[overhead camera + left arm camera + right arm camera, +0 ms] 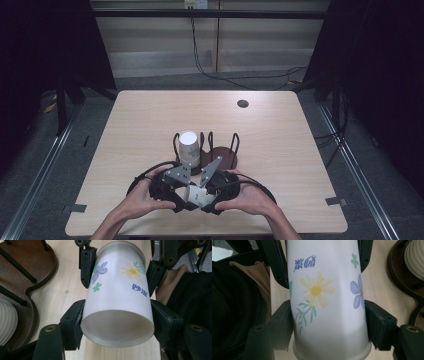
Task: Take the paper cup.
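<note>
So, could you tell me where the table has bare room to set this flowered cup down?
The light wooden table is bare left and right of the dark wooden cup rack, and behind it up to the round cable hole. It is crowded at the near edge, where both grippers hold the flowered white paper cup before the rack's ribbed white cup.

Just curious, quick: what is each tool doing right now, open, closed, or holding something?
Left tool: closed on the flowered paper cup.
Right tool: closed on the same cup.
</note>
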Available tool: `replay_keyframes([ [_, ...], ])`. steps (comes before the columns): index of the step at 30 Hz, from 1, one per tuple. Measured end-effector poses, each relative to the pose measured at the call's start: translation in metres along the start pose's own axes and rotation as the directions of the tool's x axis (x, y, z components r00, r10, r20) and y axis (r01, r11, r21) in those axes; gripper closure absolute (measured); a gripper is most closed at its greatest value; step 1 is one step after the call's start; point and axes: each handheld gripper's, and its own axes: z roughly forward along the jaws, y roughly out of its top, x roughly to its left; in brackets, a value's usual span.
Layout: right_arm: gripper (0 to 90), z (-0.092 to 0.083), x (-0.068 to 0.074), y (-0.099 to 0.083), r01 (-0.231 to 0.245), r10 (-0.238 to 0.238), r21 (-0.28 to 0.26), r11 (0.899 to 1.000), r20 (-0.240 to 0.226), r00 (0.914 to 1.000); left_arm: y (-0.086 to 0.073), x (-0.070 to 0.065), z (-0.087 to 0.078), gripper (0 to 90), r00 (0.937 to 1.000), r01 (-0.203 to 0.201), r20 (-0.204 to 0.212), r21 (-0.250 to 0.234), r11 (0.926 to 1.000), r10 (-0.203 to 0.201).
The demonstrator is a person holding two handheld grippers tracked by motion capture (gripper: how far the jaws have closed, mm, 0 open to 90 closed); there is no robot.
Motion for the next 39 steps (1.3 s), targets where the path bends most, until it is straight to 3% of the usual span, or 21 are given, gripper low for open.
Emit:
replay_keyframes([
  [10,26.2,-0.001,-0.001,-0.004,-0.010,0.010,-0.032,0.999,-0.004,0.9999,0.000,0.001,-0.001,36.1,1.0000,0.008,0.002,-0.005,1.0000,-0.008],
  [16,13.7,-0.002,-0.003,-0.006,-0.016,0.016,-0.061,0.998,0.003,0.9999,-0.002,0.001,-0.005,36.0,0.9996,0.027,-0.010,-0.015,0.9995,-0.027],
  [27,13.7,-0.009,-0.008,-0.012,-0.064,0.067,-0.113,0.992,0.023,0.9975,-0.010,0.003,-0.011,35.7,0.9974,0.054,-0.043,-0.079,0.9954,-0.057],
  [39,13.6,-0.018,-0.011,-0.021,-0.093,0.099,-0.130,0.987,0.037,0.9944,-0.015,0.004,-0.019,35.7,0.9962,0.061,-0.053,-0.148,0.9871,-0.070],
])
